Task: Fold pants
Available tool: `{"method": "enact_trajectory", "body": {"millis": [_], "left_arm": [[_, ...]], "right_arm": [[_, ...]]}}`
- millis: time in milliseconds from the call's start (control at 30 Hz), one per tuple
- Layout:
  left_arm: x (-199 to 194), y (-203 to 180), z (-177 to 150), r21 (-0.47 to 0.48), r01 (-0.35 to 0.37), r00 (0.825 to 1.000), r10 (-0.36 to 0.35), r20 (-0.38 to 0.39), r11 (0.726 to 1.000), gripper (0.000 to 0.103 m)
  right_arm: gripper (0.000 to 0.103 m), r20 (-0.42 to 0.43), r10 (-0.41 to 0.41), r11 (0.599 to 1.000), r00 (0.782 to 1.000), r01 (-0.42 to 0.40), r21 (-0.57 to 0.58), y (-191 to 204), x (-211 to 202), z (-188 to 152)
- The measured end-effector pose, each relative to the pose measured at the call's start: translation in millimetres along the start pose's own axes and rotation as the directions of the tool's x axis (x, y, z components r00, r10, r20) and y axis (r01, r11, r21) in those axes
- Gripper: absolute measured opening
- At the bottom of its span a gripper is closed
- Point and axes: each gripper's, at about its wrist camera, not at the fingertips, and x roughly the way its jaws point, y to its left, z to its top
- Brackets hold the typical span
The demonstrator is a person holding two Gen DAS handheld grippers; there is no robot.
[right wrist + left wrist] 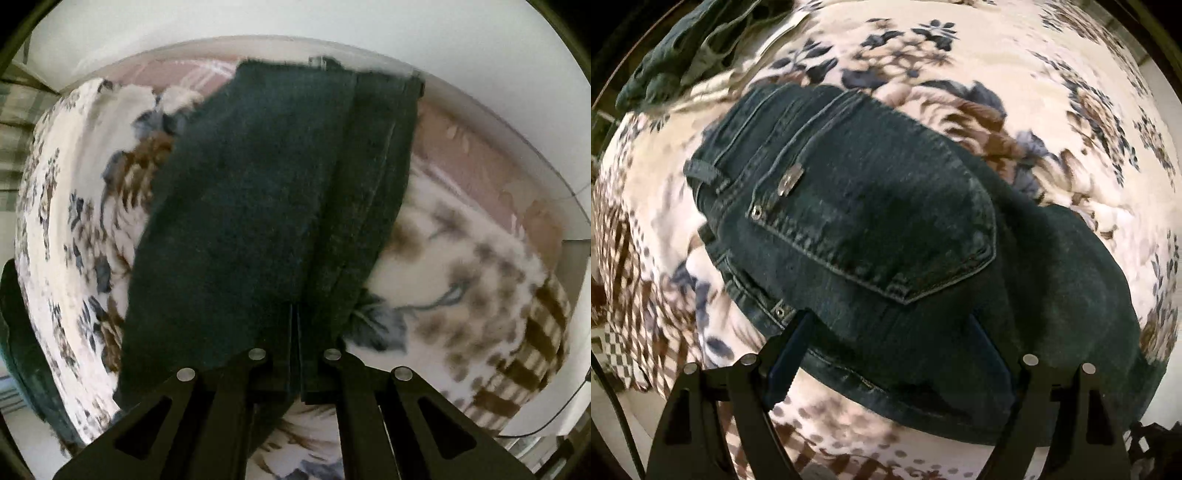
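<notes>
Dark blue jeans (886, 206) lie on the flowered bedspread (1034, 66), seat up, with a back pocket (871, 229) and the waistband (738, 147) toward the upper left. My left gripper (890, 332) hangs straight over the seat, open wide, with its fingers (792, 343) standing either side of the lower edge of the denim. In the right wrist view the pant legs (258, 192) stretch away from me toward the bed's far edge. My right gripper (295, 314) is shut on a fold of that leg fabric, which converges at its tips.
More dark clothing (683, 62) is heaped at the upper left of the bed. A pinkish sheet (480, 147) and a white wall (295, 22) lie beyond the pant legs. The bedspread's checked border (528, 339) marks the bed's edge at the right.
</notes>
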Motion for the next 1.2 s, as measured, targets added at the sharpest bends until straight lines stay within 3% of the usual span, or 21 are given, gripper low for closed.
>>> {"method": "enact_trajectory", "body": {"millis": [100,133,200,233,267,300,333,367,400,467,533,633,667,733,833,900,933,1000,1100,1200], "left_arm": [[-1.8,5.9,-4.2,-0.021,0.031,1.0,-0.03,0.006,0.999,0.083],[-3.4,7.0,-6.4,-0.025,0.036,0.999,-0.035,0.009,0.999,0.083],[-6.2,8.6,-10.4,-0.03,0.047,0.999,-0.046,0.017,0.998,0.083],[-6.5,9.7,-12.3,-0.031,0.047,0.999,-0.046,0.019,0.998,0.083],[-6.9,9.9,-14.1,-0.033,0.048,0.999,-0.047,0.02,0.998,0.083],[-7.0,10.2,-15.7,-0.035,0.049,0.999,-0.049,0.021,0.998,0.083],[-7.2,9.4,-17.2,-0.037,0.049,0.999,-0.048,0.022,0.998,0.083],[-7.0,9.7,-18.9,-0.039,0.051,0.999,-0.05,0.022,0.998,0.083],[-7.5,10.2,-19.8,-0.043,0.052,0.998,-0.051,0.022,0.998,0.083],[-10.8,14.6,-22.8,-0.059,0.055,0.998,-0.054,0.028,0.997,0.083],[-15.0,18.2,-31.4,-0.075,0.055,0.998,-0.053,0.033,0.996,0.083],[-14.3,32.5,-37.0,-0.103,0.055,0.998,-0.052,0.034,0.993,0.083],[-13.9,37.3,-36.8,-0.11,0.054,0.998,-0.05,0.036,0.992,0.083],[-11.9,50.0,-34.5,-0.126,0.059,0.998,-0.055,0.037,0.99,0.083],[-12.5,62.3,-30.9,-0.136,0.043,0.998,-0.037,0.049,0.99,0.083],[-16.3,69.2,-27.8,-0.125,0.012,0.998,-0.004,0.064,0.992,0.083],[-21.8,68.0,-23.2,-0.118,-0.007,0.998,0.015,0.068,0.993,0.083],[-26.9,72.8,-18.9,-0.109,-0.019,0.997,0.028,0.078,0.994,0.083],[-31.4,83.5,-8.7,-0.137,0.022,0.997,-0.012,0.074,0.99,0.083],[-25.5,101.7,10.3,-0.255,0.144,0.99,-0.14,0.032,0.956,0.083]], "right_arm": [[0.009,0.007,0.045,0.999,0.999,-0.045,0.018,-2.5,-11.0,-1.9],[0.016,0.017,0.066,0.998,0.998,-0.066,0.017,-1.0,-17.1,-2.5],[0.044,0.04,0.087,0.996,0.995,-0.088,0.018,-0.2,-25.5,-4.3],[0.066,0.044,0.068,0.998,0.997,-0.068,0.013,2.2,-23.9,-2.9],[0.07,0.036,0.042,0.999,0.998,-0.043,0.011,7.9,-16.9,-0.5],[0.07,0.02,0.036,0.999,0.999,-0.036,0.015,9.1,-10.1,1.3],[0.062,-0.009,0.051,0.998,0.999,-0.051,0.023,10.7,1.5,2.9],[0.034,-0.024,0.039,0.999,0.999,-0.039,0.02,13.9,7.5,2.1],[0.024,-0.013,-0.009,1.0,1.0,0.009,-0.01,20.0,10.1,-0.1],[0.012,0.048,-0.112,0.981,0.993,0.118,-0.155,42.6,5.4,-9.0],[0.01,0.134,-0.168,0.937,0.977,0.2,-0.287,61.3,-10.3,-21.8],[0.005,0.178,-0.241,0.923,0.954,0.282,-0.26,52.9,-20.7,-25.8],[0.005,0.171,-0.263,0.925,0.95,0.299,-0.236,48.9,-18.3,-24.1],[0.005,0.073,-0.255,0.951,0.964,0.264,-0.159,33.6,-5.7,-17.5],[0.009,-0.013,-0.169,0.982,0.986,0.167,-0.092,30.9,-4.2,-20.7],[0.024,-0.015,-0.149,0.982,0.989,0.146,-0.12,41.3,-12.6,-30.7],[0.037,-0.012,-0.133,0.983,0.991,0.13,-0.132,47.3,-17.4,-38.4],[0.043,-0.021,-0.104,0.982,0.994,0.099,-0.163,60.3,-23.5,-57.5],[0.043,-0.092,-0.077,0.966,0.993,0.051,-0.254,91.1,-18.1,-101.9],[0.043,-0.201,-0.039,0.95,0.979,-0.026,-0.31,113.7,-2.1,-150.2]]}}
